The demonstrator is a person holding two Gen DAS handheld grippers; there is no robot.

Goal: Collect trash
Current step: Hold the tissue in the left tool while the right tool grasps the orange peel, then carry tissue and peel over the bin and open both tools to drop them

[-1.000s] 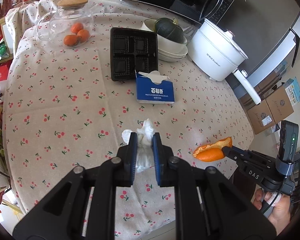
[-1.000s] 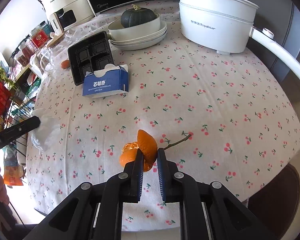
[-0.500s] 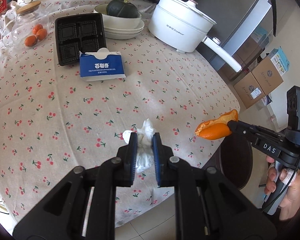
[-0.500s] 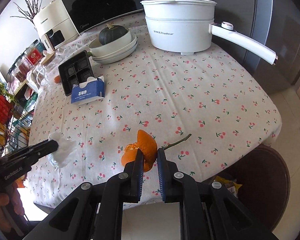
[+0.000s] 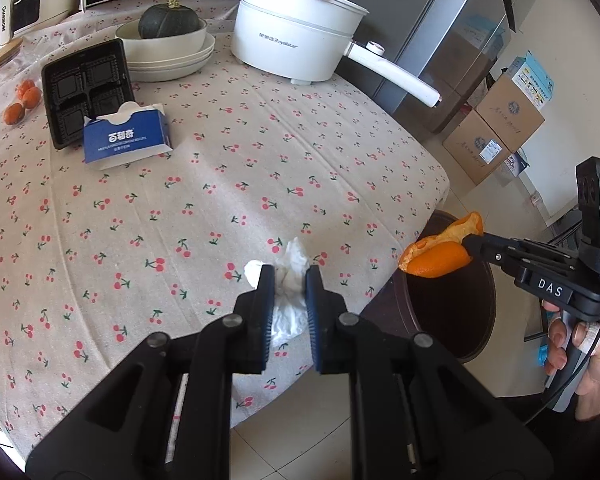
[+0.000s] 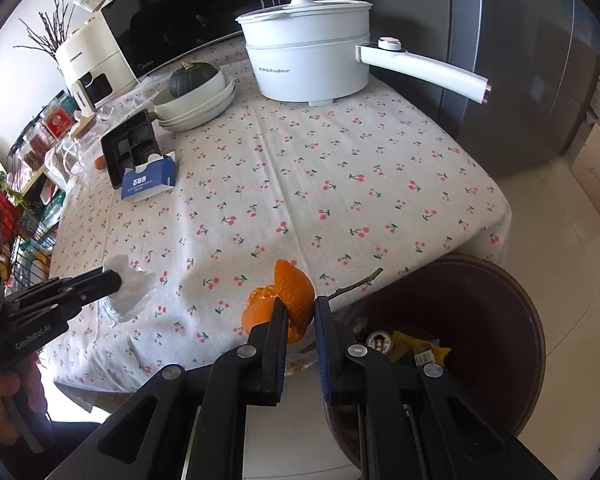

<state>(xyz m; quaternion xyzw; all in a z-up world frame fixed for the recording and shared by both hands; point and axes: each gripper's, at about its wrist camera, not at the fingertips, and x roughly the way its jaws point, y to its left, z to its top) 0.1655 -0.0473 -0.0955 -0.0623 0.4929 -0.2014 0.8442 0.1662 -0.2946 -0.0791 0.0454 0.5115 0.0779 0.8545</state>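
I have 2 pieces in hand: my left gripper (image 5: pixel 287 292) is clamped on the tissue (image 5: pixel 288 280) above the table edge, my right gripper (image 6: pixel 301 312) pinches the peel (image 6: pixel 284 300) beside the bin (image 6: pixel 500 320). Both drops remain; a twig (image 6: pixel 356 285) lies on the table (image 6: pixel 340 184).

We record a counter cloth (image 5: pixel 228 184) in pale beige, patterned with red cherries on green stems. The peel (image 5: pixel 440 254) is orange, the tissue (image 5: pixel 290 280) white, the carton (image 5: pixel 126 142) blue with white lettering, the tray (image 5: pixel 86 90) black, the pot (image 5: pixel 300 46) white.
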